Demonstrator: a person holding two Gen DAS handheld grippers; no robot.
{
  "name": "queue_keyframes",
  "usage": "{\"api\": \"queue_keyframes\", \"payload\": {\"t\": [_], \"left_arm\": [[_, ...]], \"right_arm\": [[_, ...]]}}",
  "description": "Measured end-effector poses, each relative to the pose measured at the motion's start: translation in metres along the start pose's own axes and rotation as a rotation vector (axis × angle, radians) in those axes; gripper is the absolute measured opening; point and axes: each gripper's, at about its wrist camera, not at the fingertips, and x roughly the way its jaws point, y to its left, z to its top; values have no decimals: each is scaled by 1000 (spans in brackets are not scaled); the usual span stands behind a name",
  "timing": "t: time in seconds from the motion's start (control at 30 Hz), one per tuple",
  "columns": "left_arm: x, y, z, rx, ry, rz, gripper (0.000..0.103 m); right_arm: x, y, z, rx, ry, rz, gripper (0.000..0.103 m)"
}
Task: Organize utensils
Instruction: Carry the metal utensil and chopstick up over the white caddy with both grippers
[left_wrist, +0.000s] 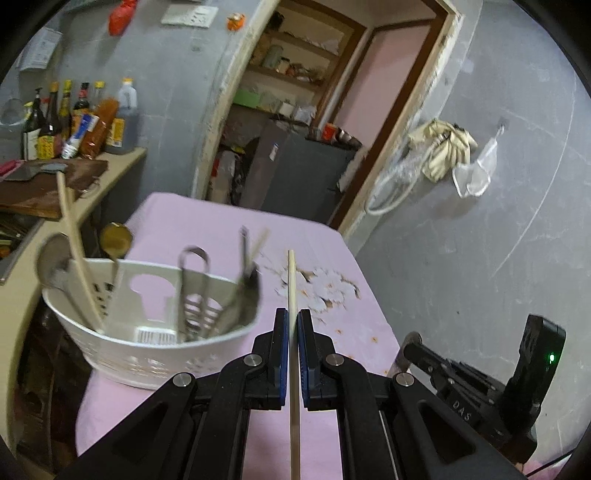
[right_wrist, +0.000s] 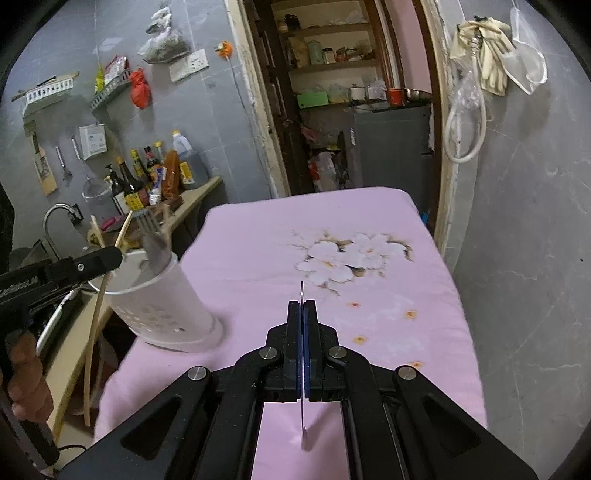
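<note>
Pink cloth with a white flower print covers the tabletop (right_wrist: 258, 236) that I am working over, set against grey walls, with an open doorway (right_wrist: 354, 110) onto cluttered shelves behind it. To the left runs a beige counter (right_wrist: 192, 199) crowded with sauce bottles (right_wrist: 147, 173). A white perforated utensil holder (left_wrist: 155, 332) stands on the cloth near the tabletop's left edge; inside it I see ladles, a pair of tongs, a fork and a wooden stick, all blurred. My left tool (left_wrist: 294, 332) hovers just to the right of the holder, its blue pads pinched tight on a single wooden chopstick (left_wrist: 292, 280) that points forward past the tips. My right tool (right_wrist: 302, 317) sits above the bare cloth nearer me, squeezed closed on a thin metal utensil (right_wrist: 301, 291) seen edge-on; I cannot tell what kind.
</note>
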Motion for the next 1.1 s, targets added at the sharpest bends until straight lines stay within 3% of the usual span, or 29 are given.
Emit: {"api": "queue_keyframes", "payload": {"t": [0.33,0.8,1.1], "left_arm": [[-29,40,27,-15,-111,54,5],[-59,61,57,39,-234,71,5],[-70,87,90,-3,-346,76,5]], "right_arm": [[-18,58,29,-58,-102,72,1],[-56,128,86,-123,-284,194,1],[-48,156,105,-131,-314,224,1]]}}
